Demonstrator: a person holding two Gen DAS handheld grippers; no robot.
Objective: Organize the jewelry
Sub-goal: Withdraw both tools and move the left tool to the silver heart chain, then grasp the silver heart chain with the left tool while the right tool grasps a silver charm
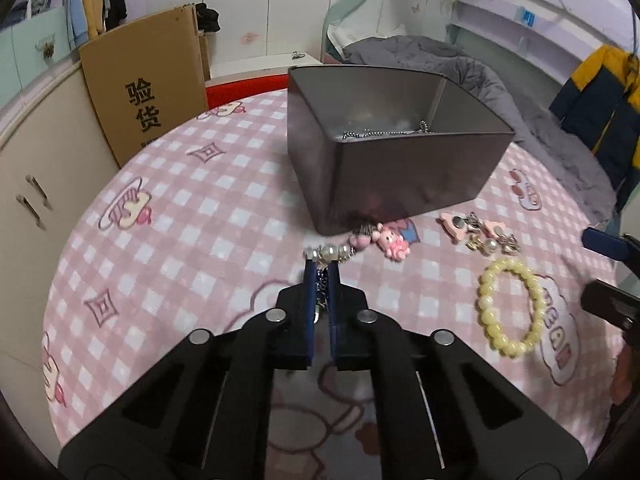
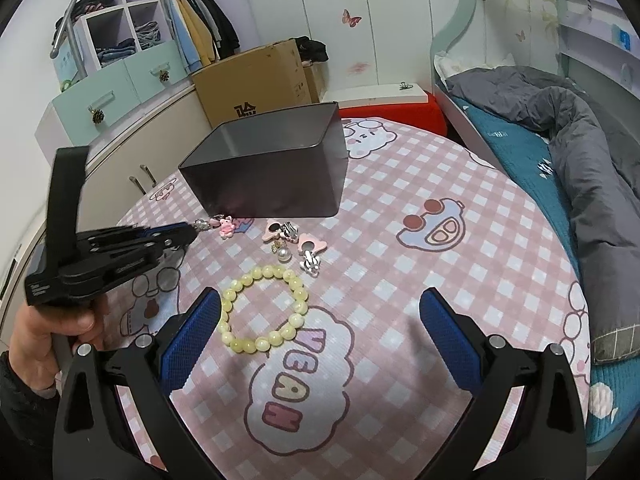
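Our left gripper (image 1: 321,270) has its blue ribbed pads nearly together, pinching a charm chain (image 1: 340,250) of pearls, silver beads and a pink bear. The chain's long axis runs from the fingertips toward 2 o'clock in the left wrist view, ending at the bear beside the tin's near corner; a short length of fine links hangs back between the pads.

The tin (image 1: 400,176) is a dark, smooth metal box with rounded corners, open at the top, standing on the pink checked cloth (image 1: 208,208). Inside it we see a ball chain (image 1: 384,133) against the far wall.

At 3 o'clock from the left fingertips lies a cluster of pink clips and pearl earrings (image 2: 294,240), and near that, toward 4 o'clock, a bracelet (image 2: 264,307) of glossy pale yellow round beads, lying flat as an oval.

Our right gripper (image 2: 320,316) is spread wide and holds nothing; its left pad sits just beside the bracelet.
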